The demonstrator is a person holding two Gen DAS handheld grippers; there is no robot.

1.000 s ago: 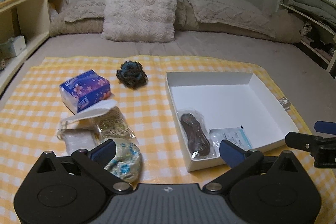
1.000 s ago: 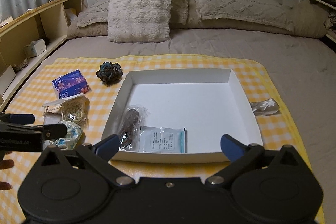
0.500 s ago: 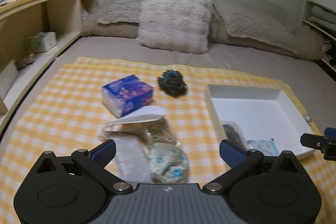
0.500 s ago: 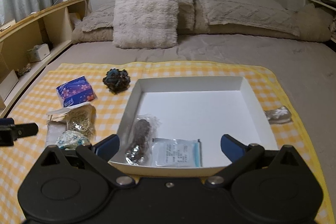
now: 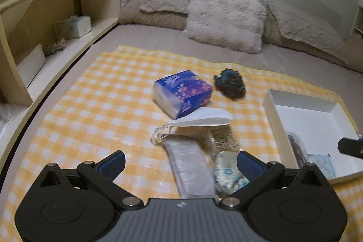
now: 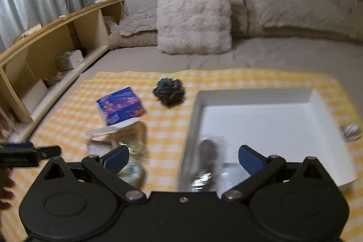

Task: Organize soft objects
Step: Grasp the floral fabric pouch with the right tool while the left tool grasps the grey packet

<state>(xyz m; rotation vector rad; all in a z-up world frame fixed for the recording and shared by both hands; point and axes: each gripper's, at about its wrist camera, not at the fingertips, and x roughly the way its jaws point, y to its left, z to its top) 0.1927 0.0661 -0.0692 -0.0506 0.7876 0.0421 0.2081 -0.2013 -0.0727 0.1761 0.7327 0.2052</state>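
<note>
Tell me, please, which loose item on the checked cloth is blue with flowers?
The tissue pack, a boxy blue packet beside the dark scrunchie and behind the white mask.

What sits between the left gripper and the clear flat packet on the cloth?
Nothing visible. The left gripper is open, with the clear flat packet directly ahead between its fingers; the floral pouch lies touching the packet's right side.

Bare cloth [image 5: 95, 110] lies left of the tissue pack [image 5: 182, 93].
</note>
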